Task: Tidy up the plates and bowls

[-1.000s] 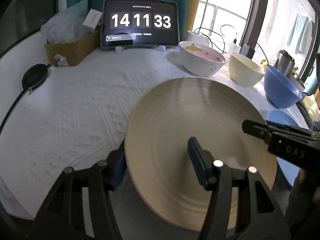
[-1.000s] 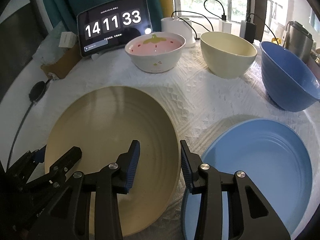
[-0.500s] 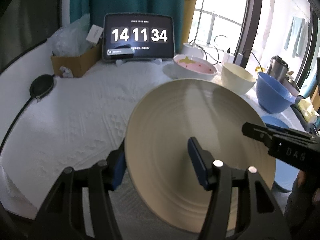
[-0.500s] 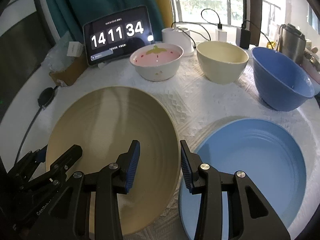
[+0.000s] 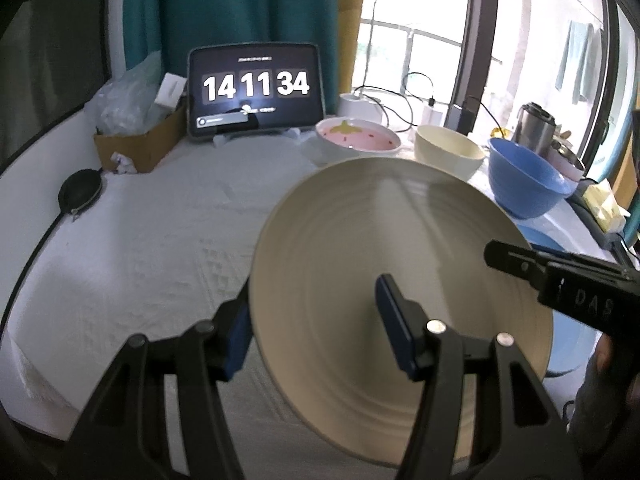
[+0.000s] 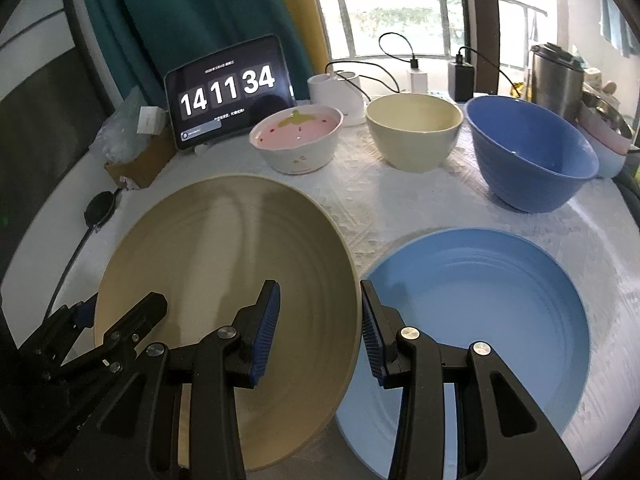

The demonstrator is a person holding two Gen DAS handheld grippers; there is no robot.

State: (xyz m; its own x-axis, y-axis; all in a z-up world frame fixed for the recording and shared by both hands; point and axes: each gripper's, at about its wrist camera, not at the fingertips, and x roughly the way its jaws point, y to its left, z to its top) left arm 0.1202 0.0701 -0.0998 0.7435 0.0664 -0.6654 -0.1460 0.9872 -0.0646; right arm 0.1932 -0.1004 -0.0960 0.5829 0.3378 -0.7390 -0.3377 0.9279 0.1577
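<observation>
Holding: both grippers clamp the beige plate [image 6: 224, 280] by opposite rims, tilted, clear of the surface [image 5: 132, 240]
left gripper [image 5: 316, 324]: jaws grasping the plate's left rim, one pad under, one on the top face
right gripper [image 6: 318, 330]: jaws grasping the plate's right rim, which runs between the pads
Key relation: blue plate [image 6: 480, 312] lies flat on the surface just to the right of the carried plate; the beige rim overlaps the blue plate's left edge as seen from the right wrist
Nearer hand: right gripper sits right at the blue plate; left gripper is on the far side of the beige plate
Judged next move: shift right and lower to stack beige on blue, if that is the intent
Watch: level the plate before release, or the low rim likely hits first and skids
Bowls: pink bowl [image 6: 296, 142], cream bowl [image 6: 414, 130], blue bowl [image 6: 528, 152] in a row behind, well apart from the jaws
</observation>
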